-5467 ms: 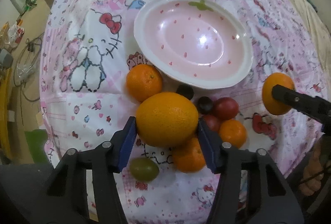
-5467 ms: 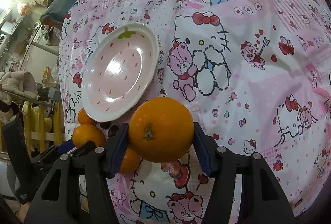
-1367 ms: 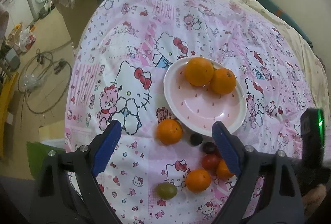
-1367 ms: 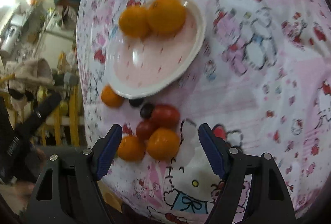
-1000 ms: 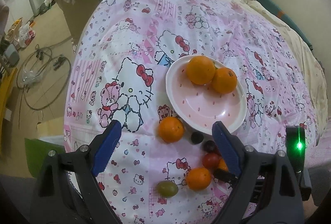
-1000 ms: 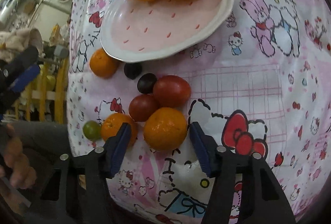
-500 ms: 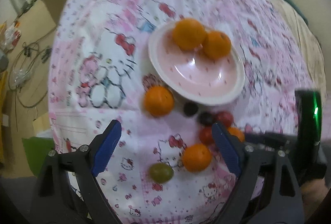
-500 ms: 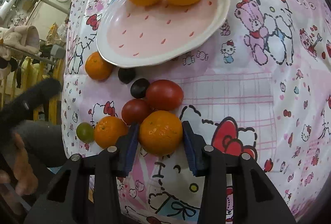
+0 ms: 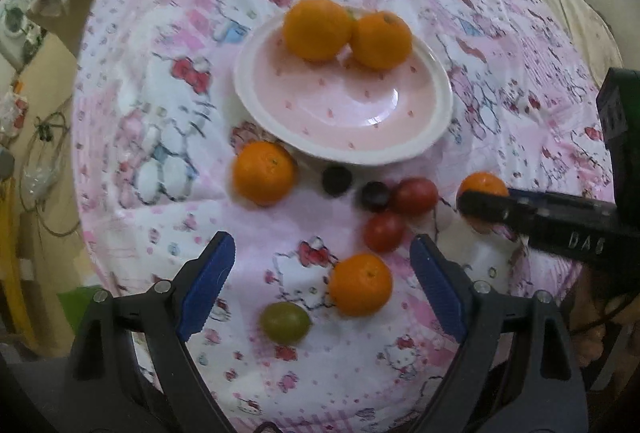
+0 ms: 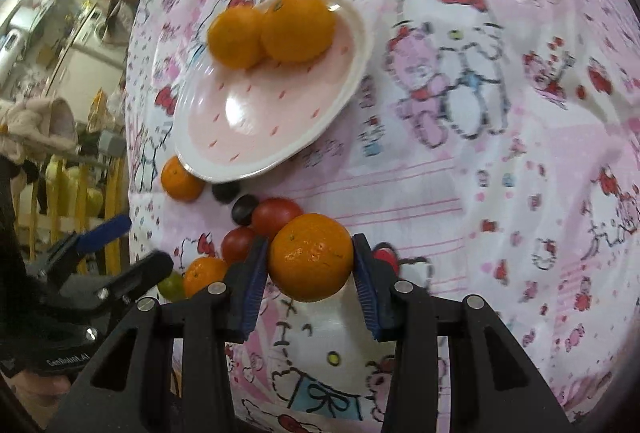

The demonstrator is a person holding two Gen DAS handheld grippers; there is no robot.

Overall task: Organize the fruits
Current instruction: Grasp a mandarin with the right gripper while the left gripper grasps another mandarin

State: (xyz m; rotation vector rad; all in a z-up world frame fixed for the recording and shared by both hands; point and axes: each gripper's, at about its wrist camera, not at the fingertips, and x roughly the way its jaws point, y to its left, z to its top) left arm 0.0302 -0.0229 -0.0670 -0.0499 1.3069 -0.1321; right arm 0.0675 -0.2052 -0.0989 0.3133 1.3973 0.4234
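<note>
Orange and round, the mandarin (image 10: 310, 257) sits clamped between the blue pads of the right tongs (image 10: 309, 275), apparently lifted just clear of the pink cartoon-print cloth (image 10: 480, 193) beside the cluster of loose fruit. Only two narrow pads bear on its curved skin, so a quick swing toward the plate (image 10: 320, 129) could, I judge, let it roll out and drop among the others. Squeezing harder risks bruising it.

Two oranges (image 10: 272, 29) already lie touching each other at the far side of the plate, leaving the near half bare. A careless set-down against them might knock one over the shallow rim.

Close to the held fruit are two red tomatoes (image 10: 276, 219) and two dark grapes (image 10: 244, 209), which could be nudged and sent rolling on the soft cloth. They lie between the tongs and the plate, so the carry should pass above them.

Left tongs (image 9: 322, 281) hang empty with the jaws spread wide, above another mandarin (image 9: 360, 284) and a green grape (image 9: 285, 322). A further mandarin (image 9: 264, 173) rests against the plate's near rim.
</note>
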